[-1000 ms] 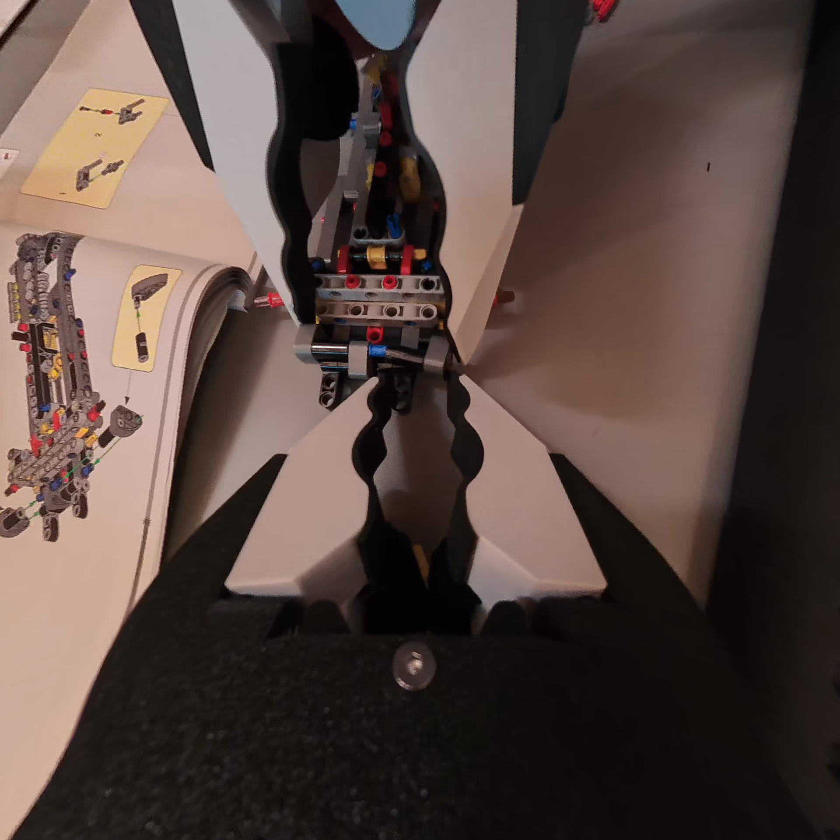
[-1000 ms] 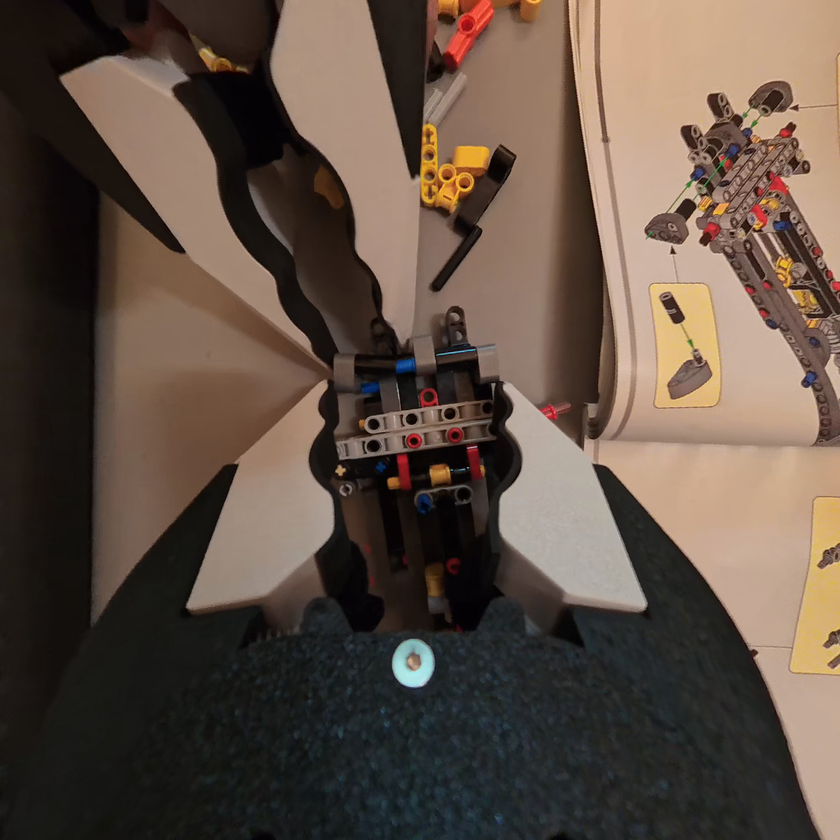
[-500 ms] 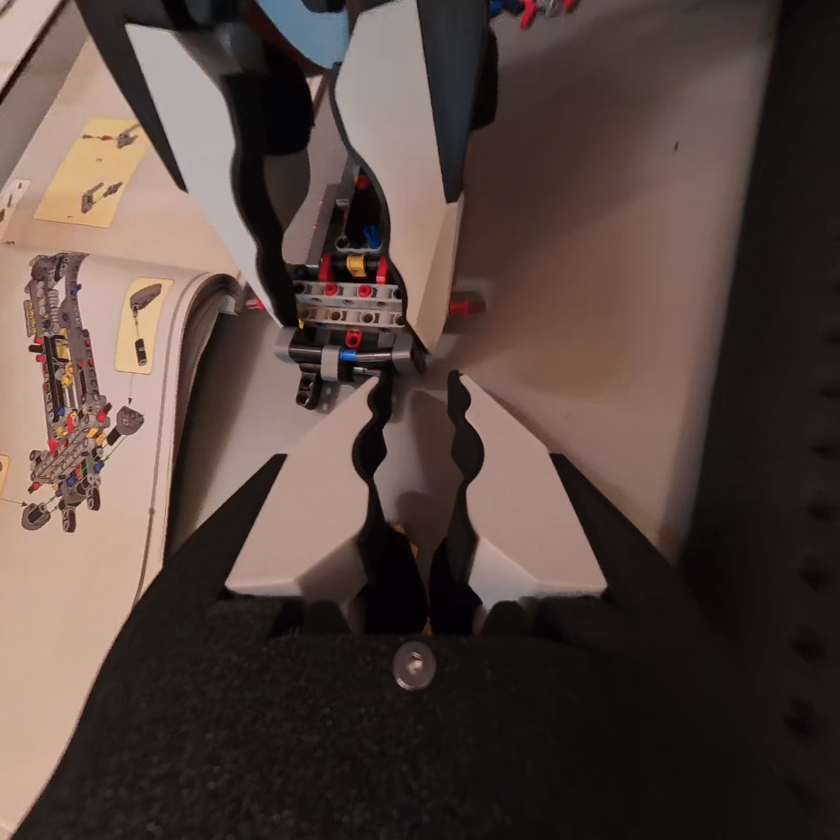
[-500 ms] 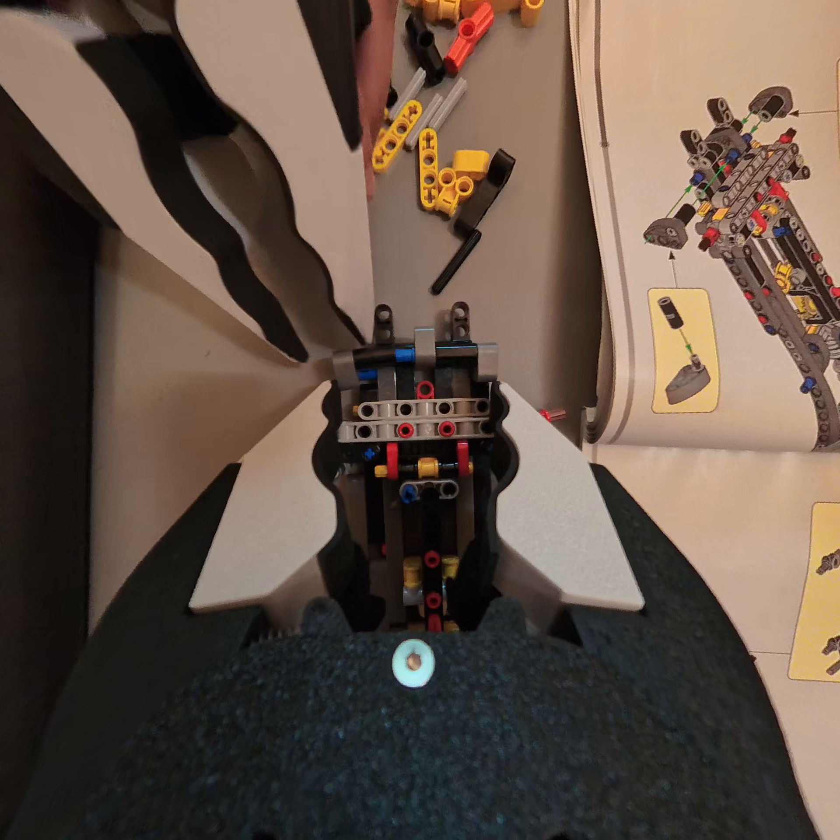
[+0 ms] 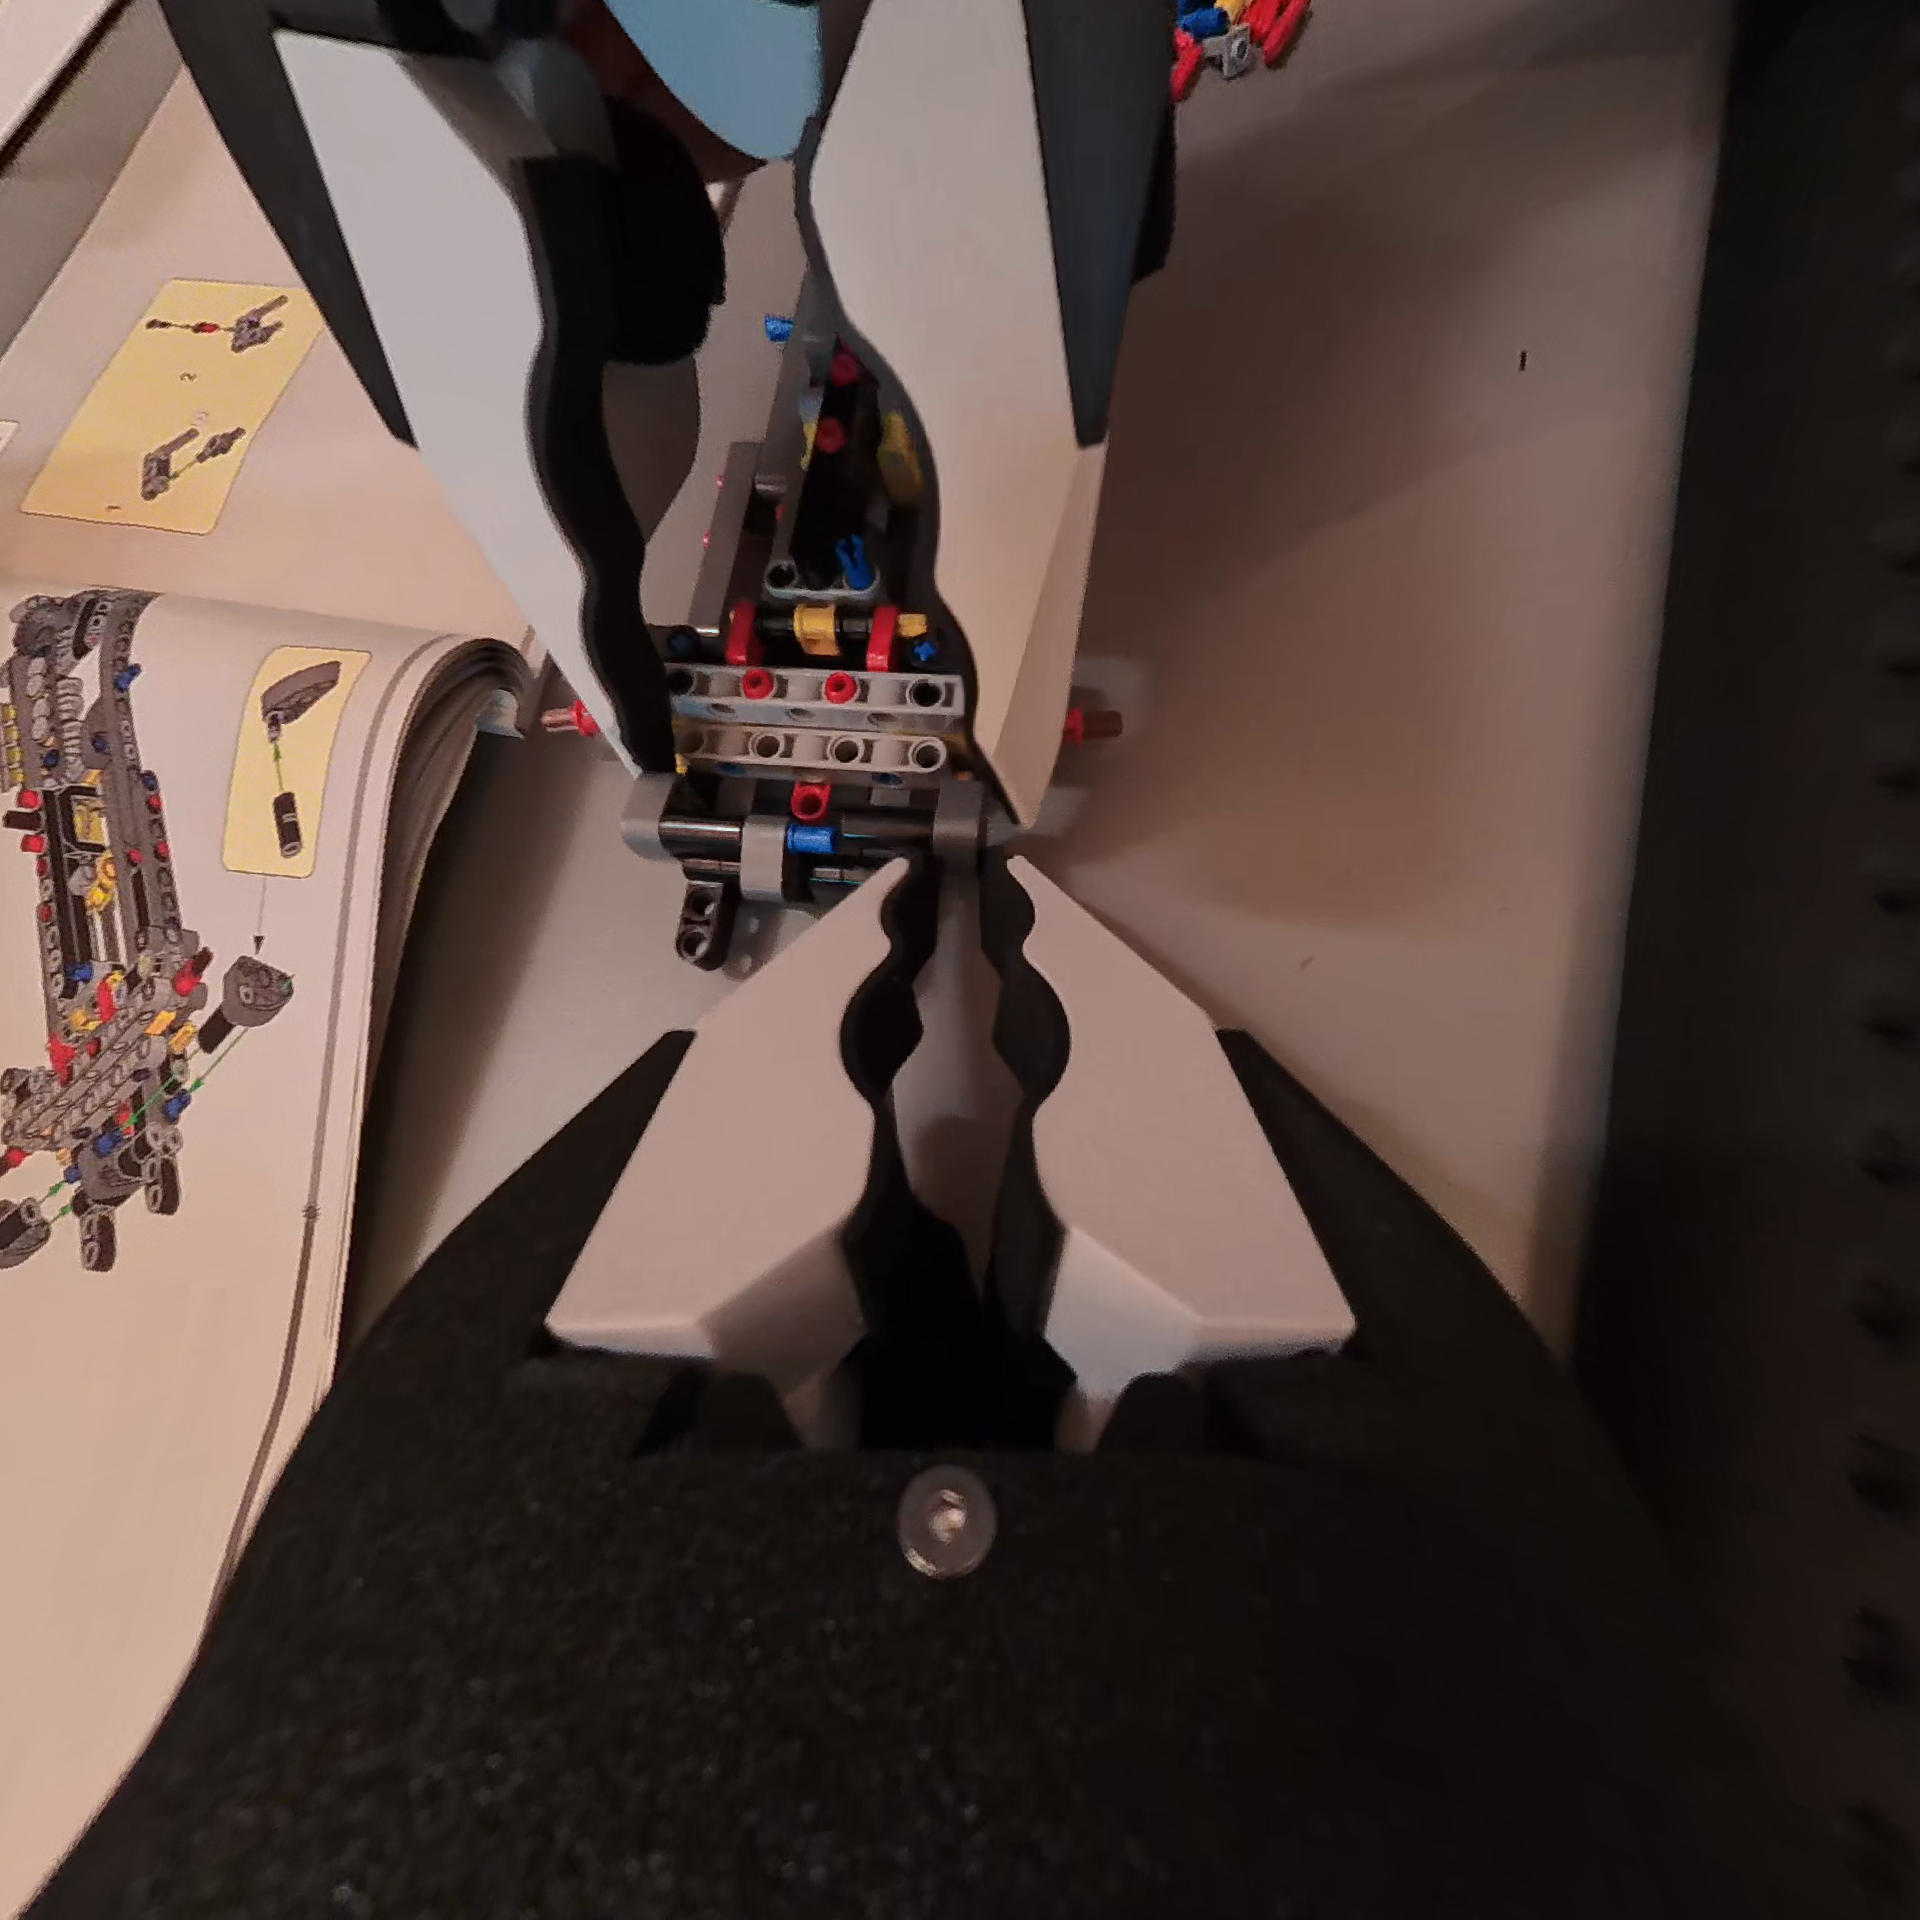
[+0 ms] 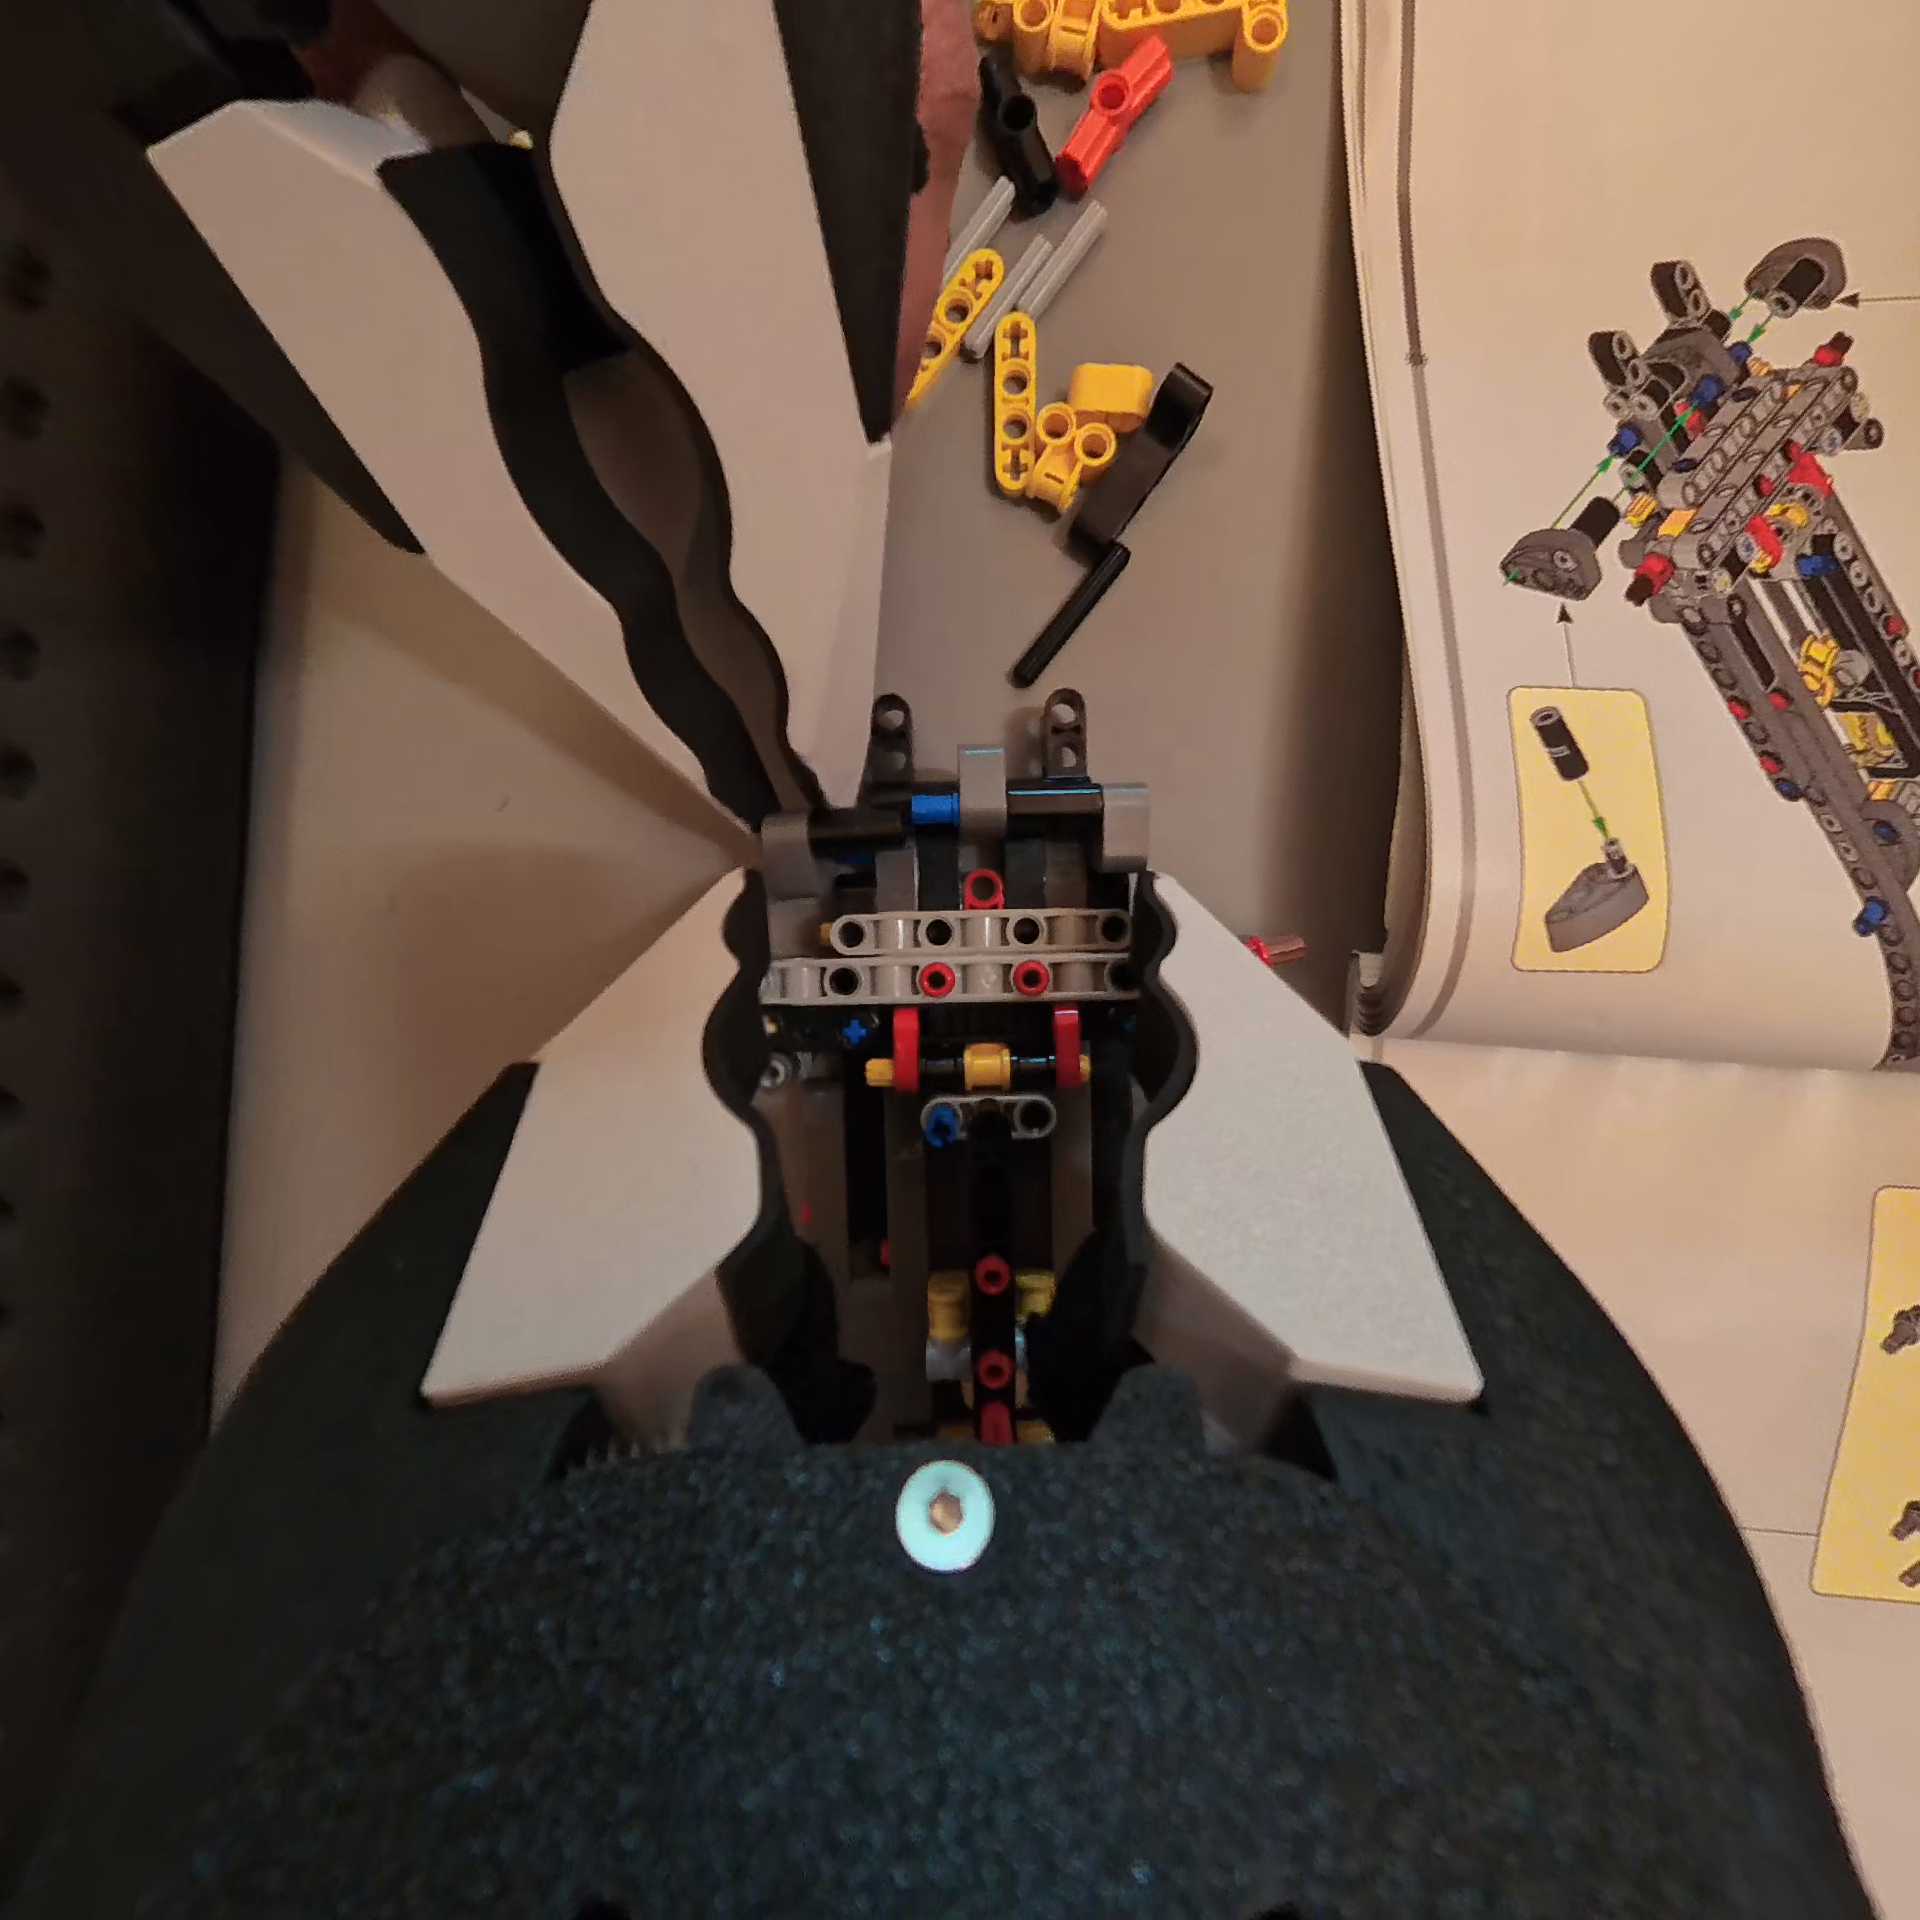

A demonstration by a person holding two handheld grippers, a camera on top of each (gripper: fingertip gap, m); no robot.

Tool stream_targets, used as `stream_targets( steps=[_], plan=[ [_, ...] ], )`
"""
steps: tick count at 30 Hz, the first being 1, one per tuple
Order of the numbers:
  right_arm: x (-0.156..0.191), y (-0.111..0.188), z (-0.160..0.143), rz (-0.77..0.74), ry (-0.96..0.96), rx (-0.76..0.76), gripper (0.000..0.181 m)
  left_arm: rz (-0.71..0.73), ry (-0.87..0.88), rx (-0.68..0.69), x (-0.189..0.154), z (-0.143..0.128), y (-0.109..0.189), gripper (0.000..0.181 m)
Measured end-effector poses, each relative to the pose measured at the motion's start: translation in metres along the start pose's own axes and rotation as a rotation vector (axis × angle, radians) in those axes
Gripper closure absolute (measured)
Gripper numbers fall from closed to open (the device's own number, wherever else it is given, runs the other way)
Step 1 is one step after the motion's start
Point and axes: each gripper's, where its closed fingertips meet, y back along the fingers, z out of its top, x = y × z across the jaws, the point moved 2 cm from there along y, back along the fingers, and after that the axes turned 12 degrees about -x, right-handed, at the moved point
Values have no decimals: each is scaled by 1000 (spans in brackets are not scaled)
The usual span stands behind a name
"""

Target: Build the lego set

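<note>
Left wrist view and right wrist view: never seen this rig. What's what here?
No robot: a person holds a two-finger tool in each hand, and each tool has a camera looking along its fingers. The right wrist view shows the right tool clamped around a half-built Lego model. The left wrist view shows the left tool nearly closed, with its tips at the model's grey end; whether it grips is unclear. On the table lie an open instruction booklet and loose pieces.
</note>
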Motion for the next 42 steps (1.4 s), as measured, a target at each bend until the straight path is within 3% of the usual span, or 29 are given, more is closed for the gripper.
stream_targets(
  steps=[6,14,20,28,42],
  plan=[
    [-2,1,4,-4,6,-2,98,-37,26,-51,-4,5,6,175],
    [1,18,11,-43,-19,23,106,-53,38,-42,1,-1,13,175],
    [-2,-5,12,-35,38,23,92,-69,18,-4,0,-4,8,175],
    [-4,-13,6,-3,29,37,108,-59,21,1,4,-4,5,175],
    [-3,-13,6,17,6,32,109,-56,34,-10,4,-3,6,175]
  ],
)
